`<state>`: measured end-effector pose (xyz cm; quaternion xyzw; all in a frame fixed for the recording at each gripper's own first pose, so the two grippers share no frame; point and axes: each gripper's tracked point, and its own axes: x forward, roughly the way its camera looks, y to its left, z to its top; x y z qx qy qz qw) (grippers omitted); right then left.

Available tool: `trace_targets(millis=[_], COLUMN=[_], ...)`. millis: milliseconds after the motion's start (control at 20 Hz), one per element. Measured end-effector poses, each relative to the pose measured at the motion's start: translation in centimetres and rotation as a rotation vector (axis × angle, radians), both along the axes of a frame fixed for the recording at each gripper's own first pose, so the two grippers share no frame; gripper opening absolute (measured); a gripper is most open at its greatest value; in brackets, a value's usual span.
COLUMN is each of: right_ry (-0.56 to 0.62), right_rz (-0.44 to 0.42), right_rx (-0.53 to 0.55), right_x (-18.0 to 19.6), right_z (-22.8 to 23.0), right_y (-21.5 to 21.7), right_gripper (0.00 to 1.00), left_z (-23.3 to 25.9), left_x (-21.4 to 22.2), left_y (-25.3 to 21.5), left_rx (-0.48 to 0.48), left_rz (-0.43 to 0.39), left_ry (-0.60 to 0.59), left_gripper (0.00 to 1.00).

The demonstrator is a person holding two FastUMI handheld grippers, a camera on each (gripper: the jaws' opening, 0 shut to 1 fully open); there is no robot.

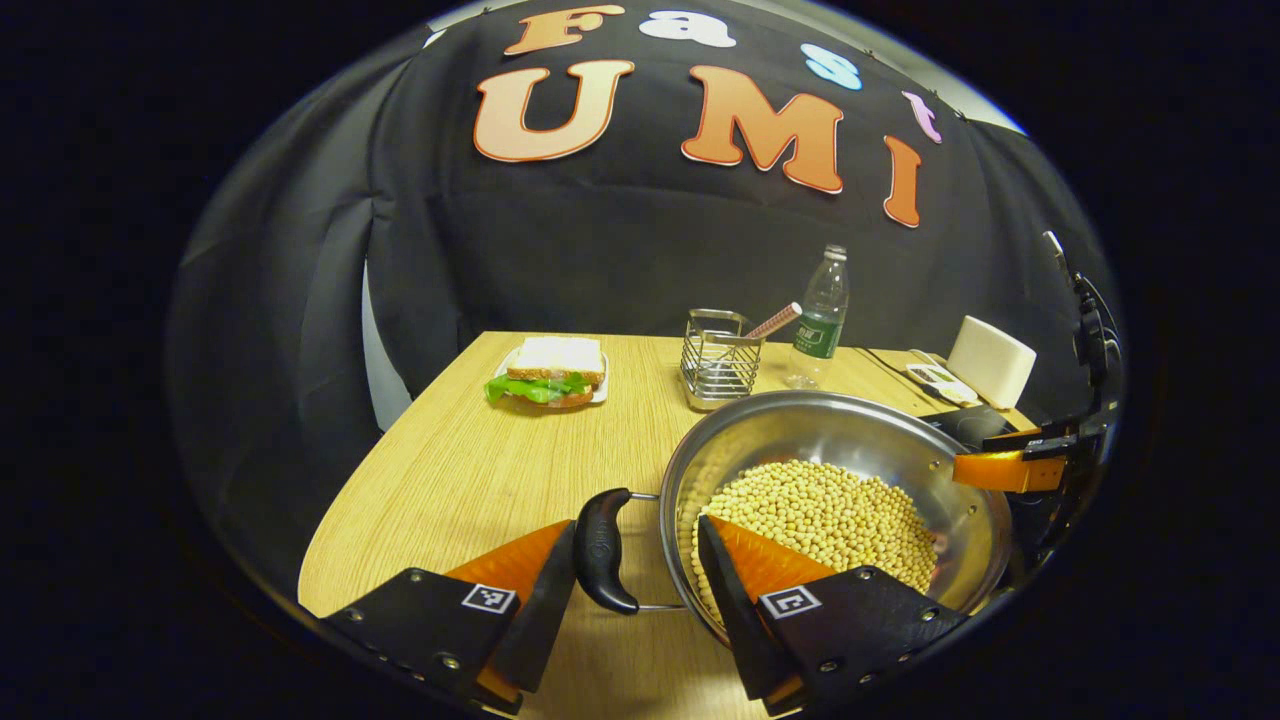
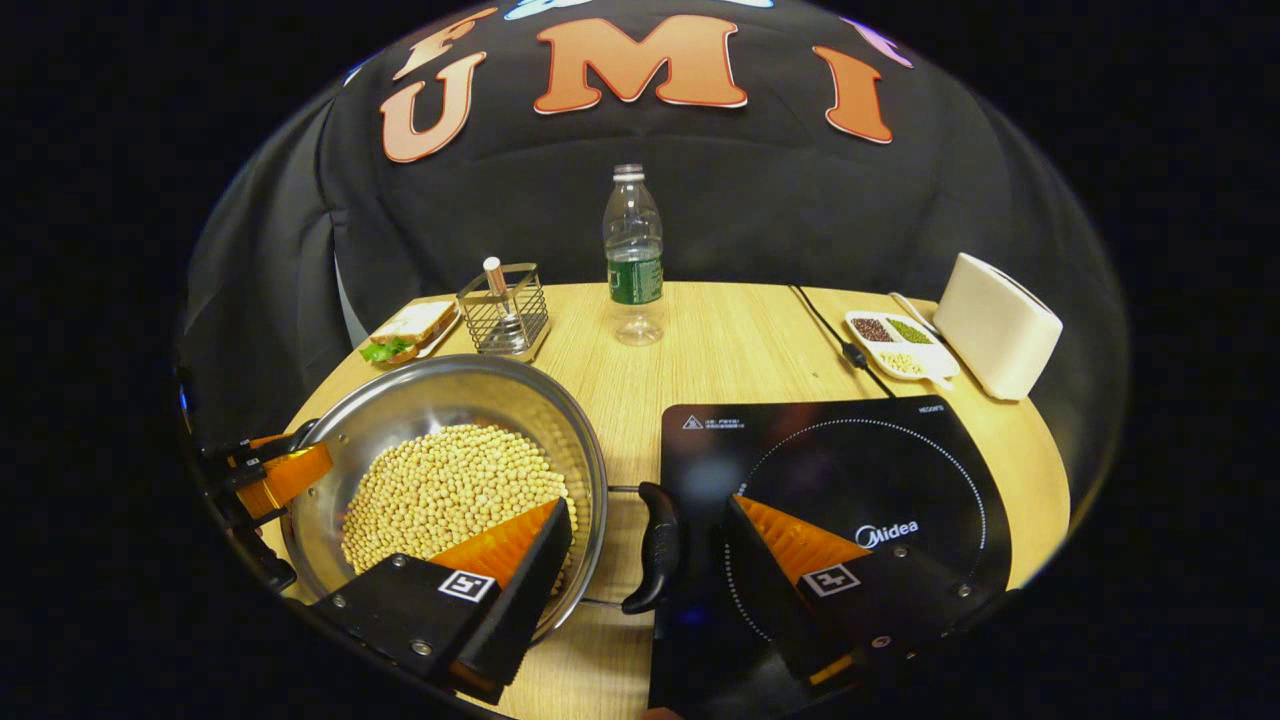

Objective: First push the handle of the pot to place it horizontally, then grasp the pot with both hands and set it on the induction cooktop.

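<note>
I have the pot (image 2: 450, 450), heaped with soybeans (image 2: 440, 490), sitting on the wooden table (image 2: 700, 340) just left of the induction cooktop (image 2: 850, 470), not yet on the glass. Both loop handles lie level, so I judge the push done and the two-handed grasp in hand. My left gripper (image 1: 635, 575) stands wide, one finger outside the left handle (image 1: 605, 550) and the other over the beans inside the rim; neither presses yet. My right gripper (image 2: 645, 555) is wide too, straddling the right handle (image 2: 655, 545) with one finger inside the pot and one over the cooktop. To do this well I would close both on the handles together, seat them fully, then lift evenly and level so the beans do not spill, and move right onto the ring.
</note>
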<state>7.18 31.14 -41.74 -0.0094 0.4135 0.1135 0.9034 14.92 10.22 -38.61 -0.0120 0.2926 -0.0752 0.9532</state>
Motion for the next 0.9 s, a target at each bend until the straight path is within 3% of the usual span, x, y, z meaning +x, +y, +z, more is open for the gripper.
trace_targets(millis=[50, 100, 200, 250, 300, 350, 550, 900], right_ry=[-0.018, -0.021, -0.028, -0.03, -0.037, -0.045, 0.019, -0.052], right_rz=[0.002, 0.003, 0.004, 0.007, 0.014, 0.005, -0.029, -0.035], right_rx=[-0.007, -0.011, -0.022, -0.031, -0.022, -0.033, 0.073, 0.125], right_x=[0.3, 0.4, 0.7, 0.7, 0.6, 0.5, 0.3, -0.5], right_z=[0.3, 0.1, -0.1, -0.3, -0.1, 0.7, 0.0, 6.1], right_y=[-0.1, -0.1, -0.2, -0.2, 0.1, -0.1, 0.1, -2.8], right_gripper=[0.9, 0.96, 0.95, 0.93, 0.86, 0.66, 0.46, 0.43], left_z=[-0.1, -0.3, -0.1, -0.7, -0.7, -0.8, 0.5, 7.1], left_x=[0.2, 0.3, 0.2, 0.1, 0.1, -0.3, -1.6, -3.9], left_y=[-0.1, 0.0, 0.8, 0.7, 0.7, 0.8, 0.9, -1.3], left_rx=[0.0, 0.005, 0.019, 0.018, 0.011, 0.021, 0.005, 0.008], left_rz=[-0.004, -0.001, 0.017, 0.022, 0.034, 0.042, 0.103, 0.101], left_ry=[0.004, 0.009, 0.024, 0.029, 0.042, 0.053, 0.068, -0.028], left_gripper=[0.73, 0.74, 0.73, 0.58, 0.57, 0.53, 0.42, 0.45])
